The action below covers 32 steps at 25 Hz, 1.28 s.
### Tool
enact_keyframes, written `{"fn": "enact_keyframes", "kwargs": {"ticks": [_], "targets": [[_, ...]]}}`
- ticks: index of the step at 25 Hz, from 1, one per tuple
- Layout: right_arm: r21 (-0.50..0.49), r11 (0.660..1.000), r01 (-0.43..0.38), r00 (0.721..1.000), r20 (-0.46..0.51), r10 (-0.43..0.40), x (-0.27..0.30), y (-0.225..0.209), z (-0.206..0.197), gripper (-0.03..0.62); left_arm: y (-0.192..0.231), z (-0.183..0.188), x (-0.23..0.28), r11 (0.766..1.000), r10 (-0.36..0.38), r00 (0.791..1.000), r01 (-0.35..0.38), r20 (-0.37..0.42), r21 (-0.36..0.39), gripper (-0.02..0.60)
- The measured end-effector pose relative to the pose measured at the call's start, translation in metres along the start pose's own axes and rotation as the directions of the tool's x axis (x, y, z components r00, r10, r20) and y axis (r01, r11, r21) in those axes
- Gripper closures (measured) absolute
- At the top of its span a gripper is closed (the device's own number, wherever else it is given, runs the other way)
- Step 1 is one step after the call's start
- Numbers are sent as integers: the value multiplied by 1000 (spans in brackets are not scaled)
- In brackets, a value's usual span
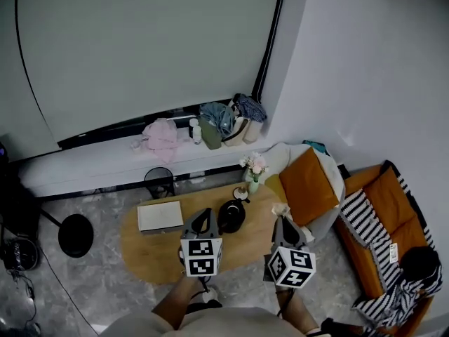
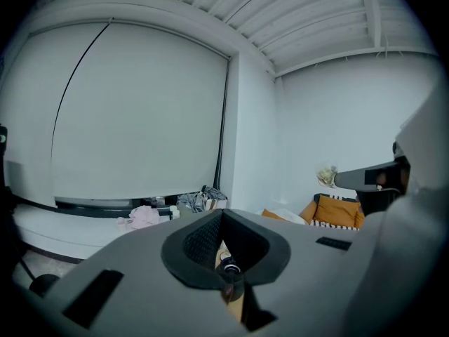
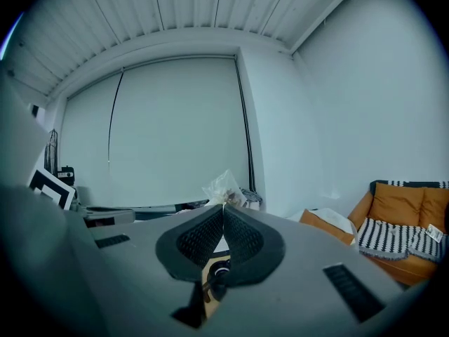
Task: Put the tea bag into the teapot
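A black teapot (image 1: 231, 216) stands on the oval wooden table (image 1: 151, 255), between my two grippers and slightly ahead of them. My right gripper (image 1: 281, 217) hovers at the teapot's right, shut on a pale crinkled tea bag (image 1: 281, 208). In the right gripper view the tea bag (image 3: 224, 187) sticks up from the closed tips of the right gripper (image 3: 224, 206). My left gripper (image 1: 205, 213) hangs just left of the teapot, its tips together and nothing between them. In the left gripper view the left gripper (image 2: 223, 213) looks shut, and the tea bag (image 2: 326, 176) shows at the right.
A white flat pad (image 1: 160, 215) lies on the table's left part. A flower vase (image 1: 254, 168) and a small cup (image 1: 240, 192) stand at its far edge. A black bin (image 1: 159, 182) is behind; an orange sofa (image 1: 393, 202) with a striped throw is at the right.
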State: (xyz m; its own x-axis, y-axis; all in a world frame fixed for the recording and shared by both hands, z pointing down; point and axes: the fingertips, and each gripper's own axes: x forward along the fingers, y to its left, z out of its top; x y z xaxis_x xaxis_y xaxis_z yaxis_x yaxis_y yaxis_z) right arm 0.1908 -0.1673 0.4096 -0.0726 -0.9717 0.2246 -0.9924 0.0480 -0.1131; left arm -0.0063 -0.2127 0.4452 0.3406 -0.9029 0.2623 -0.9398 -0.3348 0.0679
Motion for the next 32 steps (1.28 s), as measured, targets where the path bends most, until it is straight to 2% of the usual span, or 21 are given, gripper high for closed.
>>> {"fn": "enact_keyframes", "kwargs": {"ticks": [8,13,18,26,29,32], "targets": [[-36,999,-15,1000,-17,14,51,-2,13,560,21,11,48,999,26,999,-25,18,-39,577],[-38,999,-23,998,-63,21,68,-7,2,560,29,-4,56,995,64,998,-65,-24,-71,577],[-33,996,-87,992,-95,83,94,0,-4,560,41,-16,59,987,127,990,-132,-56,-90,577],[-33,967,-253,963,-104,249,148,12,14,560,51,5,59,955,280,959,-283,-51,-85,577],[-41,950,-308,946,-119,302,163,16,18,560,58,5,60,932,341,939,-345,-52,-111,577],[-50,939,-341,933,-145,331,170,15,15,560,59,2,58,915,372,926,-377,-61,-146,577]]}}
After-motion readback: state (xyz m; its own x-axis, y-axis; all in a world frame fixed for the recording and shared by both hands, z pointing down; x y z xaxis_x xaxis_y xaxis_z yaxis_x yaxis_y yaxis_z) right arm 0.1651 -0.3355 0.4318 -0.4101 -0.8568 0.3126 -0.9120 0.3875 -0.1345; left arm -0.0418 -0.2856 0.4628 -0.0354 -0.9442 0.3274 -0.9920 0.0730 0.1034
